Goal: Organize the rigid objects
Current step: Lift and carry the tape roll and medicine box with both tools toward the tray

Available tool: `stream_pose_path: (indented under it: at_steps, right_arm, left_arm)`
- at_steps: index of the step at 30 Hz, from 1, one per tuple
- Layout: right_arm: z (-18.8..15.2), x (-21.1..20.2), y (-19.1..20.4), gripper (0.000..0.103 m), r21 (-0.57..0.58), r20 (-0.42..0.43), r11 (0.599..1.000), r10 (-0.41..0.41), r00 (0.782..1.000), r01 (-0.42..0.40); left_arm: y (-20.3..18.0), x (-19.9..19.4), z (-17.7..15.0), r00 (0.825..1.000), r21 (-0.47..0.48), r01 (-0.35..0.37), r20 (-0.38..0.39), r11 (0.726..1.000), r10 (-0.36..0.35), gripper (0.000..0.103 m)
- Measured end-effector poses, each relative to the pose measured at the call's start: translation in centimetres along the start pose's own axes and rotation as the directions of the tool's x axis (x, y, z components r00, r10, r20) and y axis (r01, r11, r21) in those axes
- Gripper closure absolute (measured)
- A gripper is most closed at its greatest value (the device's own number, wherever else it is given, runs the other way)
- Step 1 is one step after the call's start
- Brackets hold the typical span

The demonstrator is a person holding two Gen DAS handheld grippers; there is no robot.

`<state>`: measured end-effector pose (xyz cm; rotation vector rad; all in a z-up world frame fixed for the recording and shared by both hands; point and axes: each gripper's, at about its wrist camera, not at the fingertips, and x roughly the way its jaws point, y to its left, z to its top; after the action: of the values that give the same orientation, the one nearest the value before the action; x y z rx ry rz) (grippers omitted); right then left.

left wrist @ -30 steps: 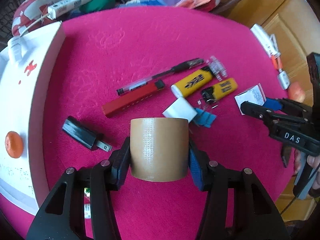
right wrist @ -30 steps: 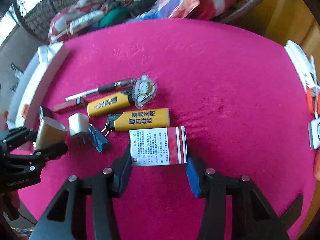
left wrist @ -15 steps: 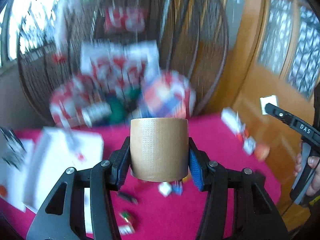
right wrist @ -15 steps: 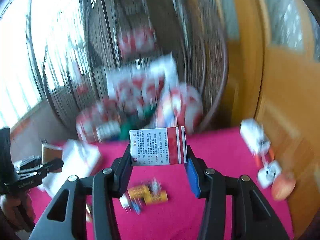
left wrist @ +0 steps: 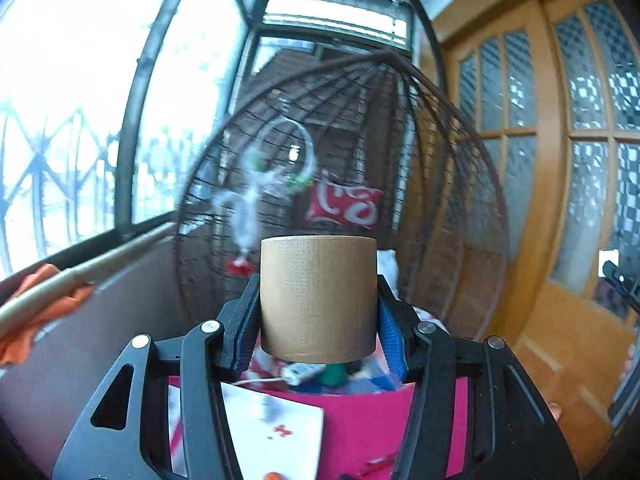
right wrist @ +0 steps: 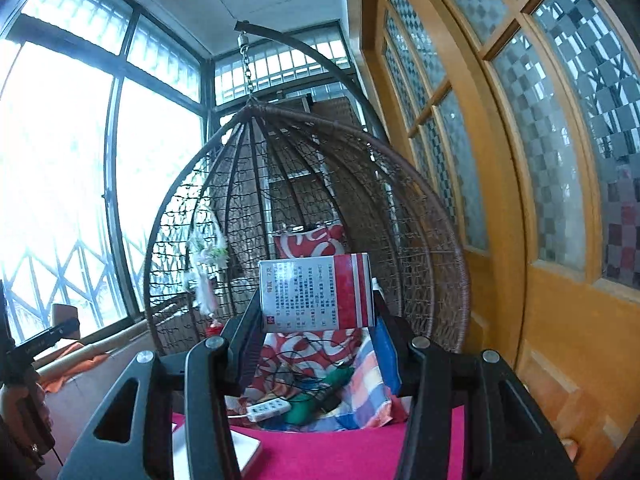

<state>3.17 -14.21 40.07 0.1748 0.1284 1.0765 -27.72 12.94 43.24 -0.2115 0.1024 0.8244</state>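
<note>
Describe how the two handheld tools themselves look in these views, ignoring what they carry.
Both the left tool and the right tool have matte black linkage arms with silver pivot rivets, triangular cut-outs at the base and blue ribbed pads inside the fingers. No cables or sleeves show.

Right gripper [right wrist: 318, 300] is clamped on a red-and-white printed box [right wrist: 317, 293], held up level above the pink tabletop [right wrist: 340, 456]. Behind it hangs a wicker egg chair [right wrist: 400, 200] with patterned cushions; a white power strip [right wrist: 269, 407] lies at its front edge.
</note>
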Motion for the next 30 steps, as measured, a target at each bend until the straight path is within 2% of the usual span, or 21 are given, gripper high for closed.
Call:
stream_pose_path:
  at_steps: [3, 11, 30]
  right_arm:
    - [-0.1, 0.6, 1.1, 0.055, 0.001, -0.002, 1.000, 0.010, 1.000, -0.010]
    - [0.2, 1.4, 4.5, 0.055, -0.001, -0.003, 0.999, 0.046, 0.999, -0.046]
    - [-1.9, 5.0, 12.9, 0.055, 0.008, -0.094, 0.989, 0.151, 0.984, -0.151]
  left_arm:
    - [2.5, -0.8, 0.4, 1.000, -0.027, -0.022, 0.006, 0.999, 0.023, 0.051]
    - [5.2, -1.4, 0.5, 1.000, -0.039, -0.020, 0.005, 0.999, 0.020, 0.051]
    - [12.5, -2.5, 0.1, 0.999, -0.057, -0.040, -0.033, 0.998, 0.039, 0.051]
